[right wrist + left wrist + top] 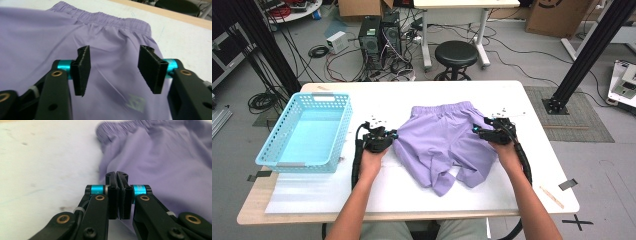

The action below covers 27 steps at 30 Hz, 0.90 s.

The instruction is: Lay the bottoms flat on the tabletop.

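Presently catalogued, item one: purple shorts (444,140), lying on the white table (512,100) right of centre, elastic waistband toward the far edge, leg ends rumpled and folded toward the person's side. In the right gripper view the shorts (110,50) spread flat beneath the tool, with the gathered waistband beyond the jaw tips and a pale printed mark on the cloth near the bottom of that view.

Item two: left gripper (379,139), held in the person's left hand at the shorts' left edge. In the left gripper view the left gripper (117,176) has its jaws pressed together; the tips sit at the border of the purple cloth (155,165), and whether a fold of fabric is caught between the pads cannot be told, since the frame is blurred.

Item three: right gripper (484,132), held in the person's right hand at the shorts' right edge, close to the waistband side. In the right gripper view the right gripper (113,66) has its jaws spread wide, the cloth visible in the gap below and not pressed by either pad.

Item four: light blue basket (287,150), at the table's left side, well apart from the shorts.
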{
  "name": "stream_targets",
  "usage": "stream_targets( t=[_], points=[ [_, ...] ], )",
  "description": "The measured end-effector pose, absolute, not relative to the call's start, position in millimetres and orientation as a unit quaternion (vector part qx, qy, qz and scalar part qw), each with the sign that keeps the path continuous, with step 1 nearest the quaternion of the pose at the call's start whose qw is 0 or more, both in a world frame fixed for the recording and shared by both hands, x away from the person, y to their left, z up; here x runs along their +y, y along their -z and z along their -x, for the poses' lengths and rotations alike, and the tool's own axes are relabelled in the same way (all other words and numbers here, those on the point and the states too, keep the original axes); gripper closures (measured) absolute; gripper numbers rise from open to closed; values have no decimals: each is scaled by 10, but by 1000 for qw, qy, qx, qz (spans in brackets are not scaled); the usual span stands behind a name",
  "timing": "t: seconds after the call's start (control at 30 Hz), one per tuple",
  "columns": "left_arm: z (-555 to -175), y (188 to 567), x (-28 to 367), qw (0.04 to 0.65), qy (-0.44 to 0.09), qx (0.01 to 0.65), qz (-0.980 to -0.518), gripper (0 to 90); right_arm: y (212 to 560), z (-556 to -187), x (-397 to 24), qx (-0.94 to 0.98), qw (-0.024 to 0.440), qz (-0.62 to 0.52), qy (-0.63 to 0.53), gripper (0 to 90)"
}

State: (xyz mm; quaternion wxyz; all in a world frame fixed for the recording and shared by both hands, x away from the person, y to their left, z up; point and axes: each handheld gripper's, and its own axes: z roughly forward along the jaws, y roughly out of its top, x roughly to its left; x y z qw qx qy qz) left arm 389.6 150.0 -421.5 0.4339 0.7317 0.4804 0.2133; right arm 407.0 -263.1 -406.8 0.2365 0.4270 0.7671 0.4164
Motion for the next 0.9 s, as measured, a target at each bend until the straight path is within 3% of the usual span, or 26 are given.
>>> stream_targets(
  t=[0.37, 0.47, 0.53, 0.6, 0.67, 0.7, 0.73, 0.8, 0.9],
  points=[
    [-4000, 4243, 1686, 431, -226, 499, -717, 859, 4202, -3648, -2900, 787, 231, -415, -395, 745],
    [-3977, 4259, 1681, 441, -218, 494, -717, 712, 4256, -3557, -2895, 795, 204, -399, -409, 743],
    [-3957, 4263, 1681, 452, -213, 488, -715, 605, 4307, -3540, -2841, 806, 169, -383, -418, 693],
    [-3926, 4261, 1677, 463, -213, 481, -714, 574, 4365, -3561, -2741, 825, 150, -364, -405, 619],
    [-3896, 4255, 1680, 469, -212, 475, -714, 560, 4404, -3587, -2665, 836, 155, -361, -382, 617],
    [-3882, 4253, 1684, 470, -211, 473, -715, 556, 4428, -3608, -2622, 842, 159, -361, -369, 644],
    [-3875, 4253, 1686, 472, -210, 472, -714, 553, 4439, -3614, -2593, 847, 156, -357, -362, 759],
    [-3850, 4252, 1699, 475, -208, 469, -714, 549, 4424, -3604, -2553, 852, 164, -345, -357, 888],
    [-3827, 4266, 1707, 479, -207, 467, -714, 550, 4351, -3624, -2530, 846, 175, -347, -364, 891]
  ],
)
